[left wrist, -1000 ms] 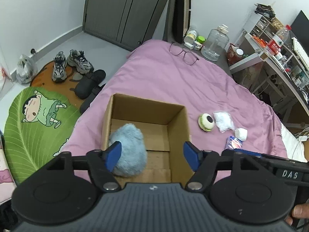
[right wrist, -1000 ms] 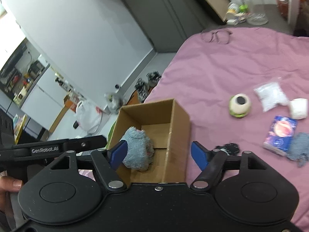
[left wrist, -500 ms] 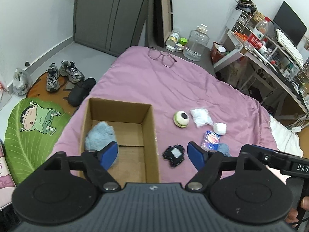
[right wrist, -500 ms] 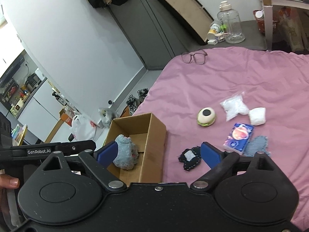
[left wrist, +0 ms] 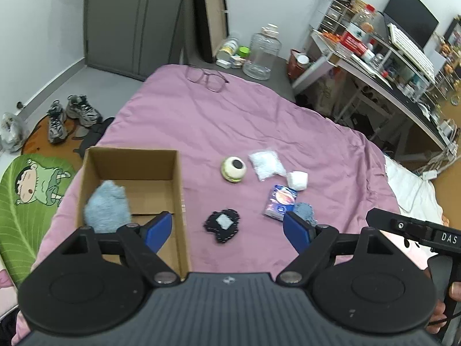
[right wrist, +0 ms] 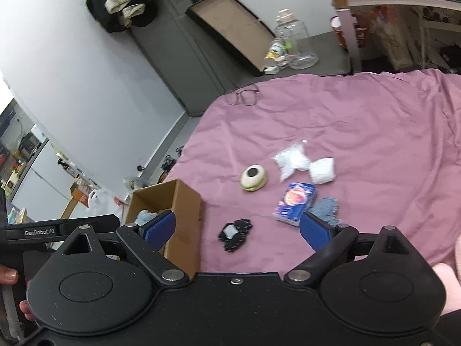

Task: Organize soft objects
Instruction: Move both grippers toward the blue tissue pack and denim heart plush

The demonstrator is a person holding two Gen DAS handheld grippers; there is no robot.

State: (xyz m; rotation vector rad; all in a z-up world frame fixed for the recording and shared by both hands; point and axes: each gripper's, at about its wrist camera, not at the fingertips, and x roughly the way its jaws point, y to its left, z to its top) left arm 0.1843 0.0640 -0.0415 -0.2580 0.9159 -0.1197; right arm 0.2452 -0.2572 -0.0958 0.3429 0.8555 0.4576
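Note:
A cardboard box [left wrist: 178,190] sits on the pink bedcover [left wrist: 201,127] with a fluffy blue toy [left wrist: 105,207] inside. To its right lie a black patch [left wrist: 223,225], a round cream toy [left wrist: 233,169], a white bag [left wrist: 266,164], a small white pack [left wrist: 297,180], a blue tissue pack [left wrist: 281,201] and a blue-grey cloth [left wrist: 305,212]. My left gripper [left wrist: 227,229] hovers above the black patch, its jaws opening with nothing between them. My right gripper [right wrist: 237,227] stands open and holds nothing above the same black patch [right wrist: 234,233], beside the box [right wrist: 184,210].
Glasses [left wrist: 207,77] lie at the bed's far end, and a clear jar [left wrist: 260,54] stands beyond it. Shoes [left wrist: 69,112] and a green cartoon rug [left wrist: 26,190] are on the floor at left. A cluttered desk [left wrist: 389,66] runs along the right.
Both grippers have drawn back and swung right, from over the box toward the loose items. Both sets of jaws stand wider. The fluffy blue toy stays in the box.

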